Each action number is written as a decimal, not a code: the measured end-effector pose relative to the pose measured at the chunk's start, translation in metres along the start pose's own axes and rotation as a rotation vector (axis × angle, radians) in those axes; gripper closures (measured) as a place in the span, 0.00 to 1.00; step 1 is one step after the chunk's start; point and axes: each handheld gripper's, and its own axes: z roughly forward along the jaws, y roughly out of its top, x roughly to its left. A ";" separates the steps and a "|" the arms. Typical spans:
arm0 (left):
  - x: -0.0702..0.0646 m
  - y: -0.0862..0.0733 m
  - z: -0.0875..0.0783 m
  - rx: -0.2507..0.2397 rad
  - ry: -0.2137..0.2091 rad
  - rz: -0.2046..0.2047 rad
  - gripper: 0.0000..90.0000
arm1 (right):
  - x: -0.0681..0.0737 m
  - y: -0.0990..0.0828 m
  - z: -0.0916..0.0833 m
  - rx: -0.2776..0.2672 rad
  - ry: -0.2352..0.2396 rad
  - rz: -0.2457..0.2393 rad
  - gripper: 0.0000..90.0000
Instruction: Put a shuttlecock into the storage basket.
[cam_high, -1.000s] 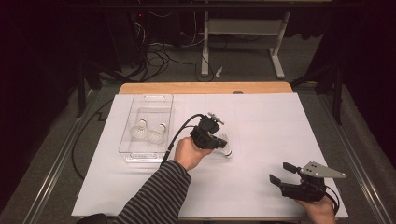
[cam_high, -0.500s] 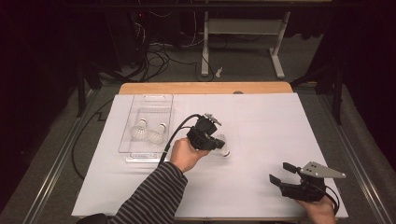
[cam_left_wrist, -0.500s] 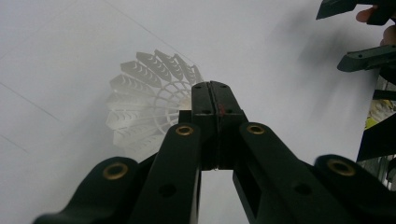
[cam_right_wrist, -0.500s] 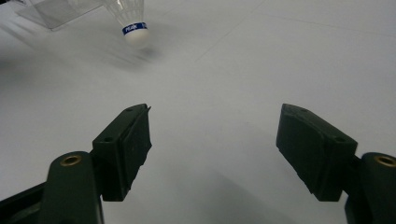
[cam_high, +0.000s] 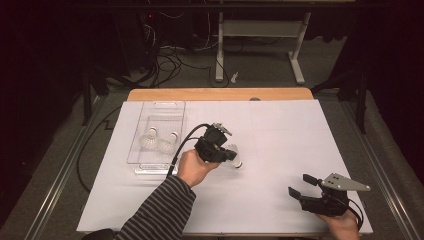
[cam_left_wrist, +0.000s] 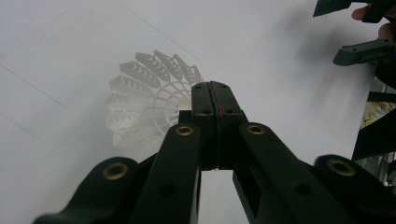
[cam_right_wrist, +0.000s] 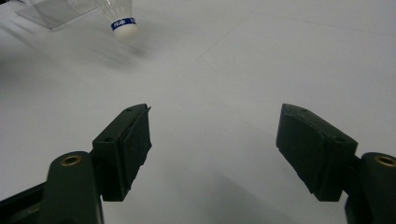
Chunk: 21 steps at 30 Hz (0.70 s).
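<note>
Since the earlier frames the left claw has shifted only slightly toward the clear plastic tray, carrying the white shuttlecock with it, while the right claw has kept its place near the front right corner of the worktop. In the left gripper view the left claw's jaws are pressed together, and the feathered skirt of the shuttlecock spreads out just behind and to the left of the tips; the pinch appears to be on the skirt's edge, though the exact contact is hidden behind the jaws. In the right gripper view the right claw stands spread with nothing between its jaws, low over the white sheet, and the cork tip of the shuttlecock with its blue band hangs clear of the surface farther off. The step in hand looks like the carry: the shuttlecock is lifted and sits just right of the tray, between it and the middle of the worktop. The tray already holds two shuttlecocks lying side by side near its front end. The next move probably calls for bringing the held one over the tray's wall, lowering it into the free space behind the other two, and only then letting the jaws part.
</note>
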 end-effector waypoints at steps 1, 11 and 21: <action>0.000 -0.001 -0.001 0.000 0.002 0.003 1.00 | 0.000 0.000 0.000 0.000 0.000 0.000 0.30; -0.002 -0.008 -0.010 -0.015 0.006 0.003 1.00 | 0.000 0.000 0.000 0.002 0.000 0.001 0.30; 0.000 -0.015 -0.016 -0.021 0.009 -0.002 1.00 | 0.000 0.000 0.000 0.002 0.001 0.000 0.30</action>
